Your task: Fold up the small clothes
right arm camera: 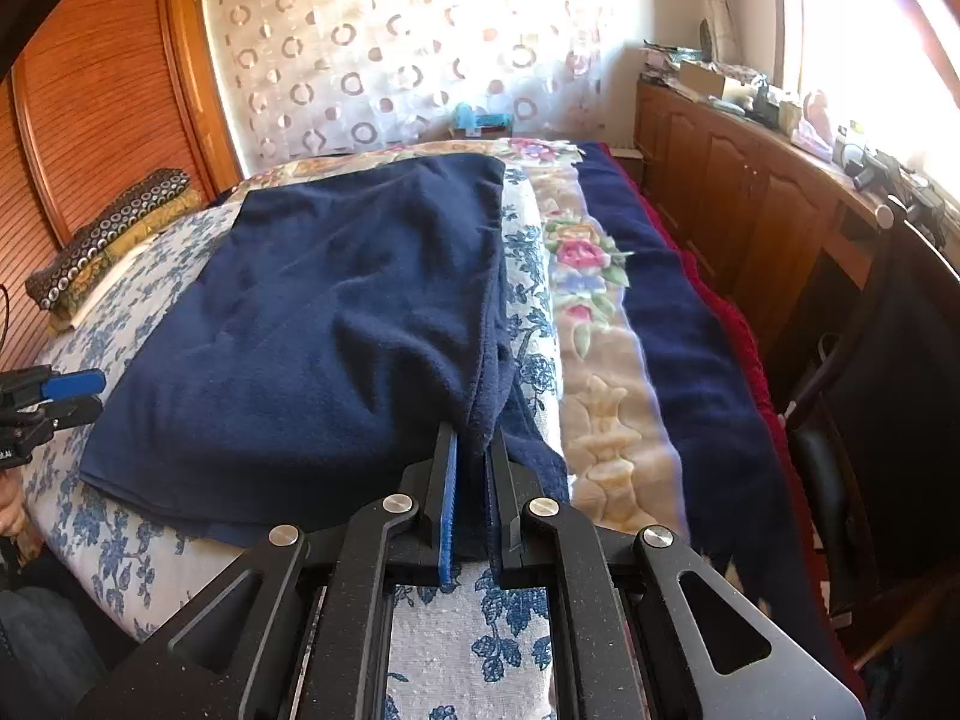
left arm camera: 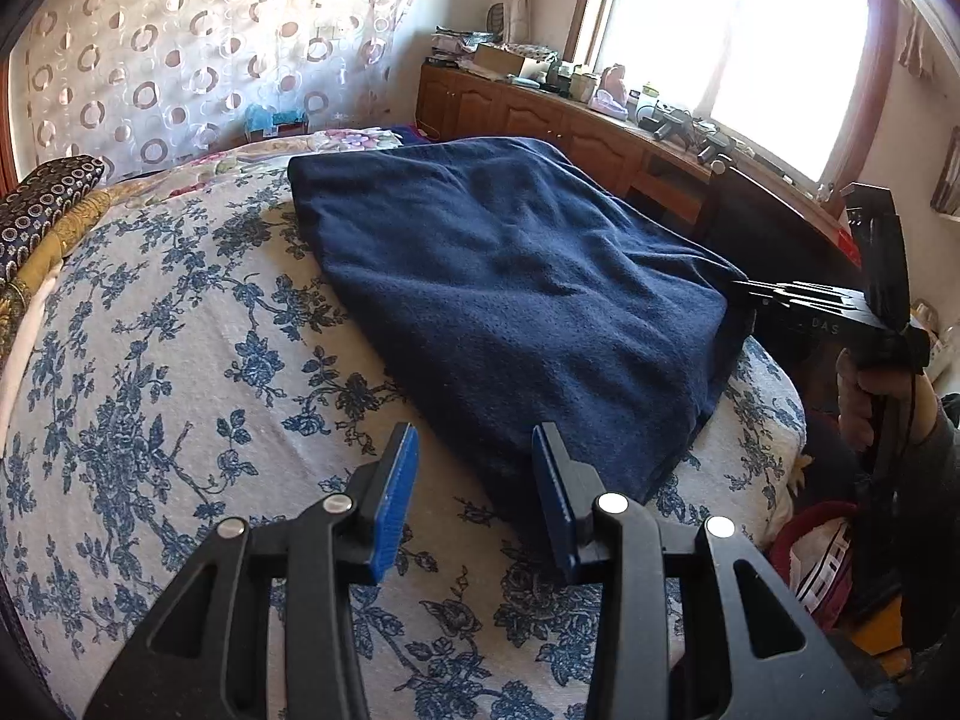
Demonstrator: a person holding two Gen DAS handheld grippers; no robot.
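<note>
The navy fleece garment point(right arm camera: 336, 324) lay flat on the blue-floral bedspread point(left arm camera: 150, 360), its long axis running from the near bed edge toward the circle-patterned curtain point(right arm camera: 390, 48). The right gripper point(right arm camera: 474, 480) was clamped on its near right corner. The left gripper point(left arm camera: 474, 474) hovered with fingers apart, holding nothing. A wooden cabinet point(right arm camera: 732, 180) stood under the window.

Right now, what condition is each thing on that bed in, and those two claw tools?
Navy garment: folded, lying on the bed, one corner pinched.
Right gripper: shut on the garment's corner.
Left gripper: open, holding nothing, beside the garment's near edge.
Floral bedspread: spread out under the garment.
</note>
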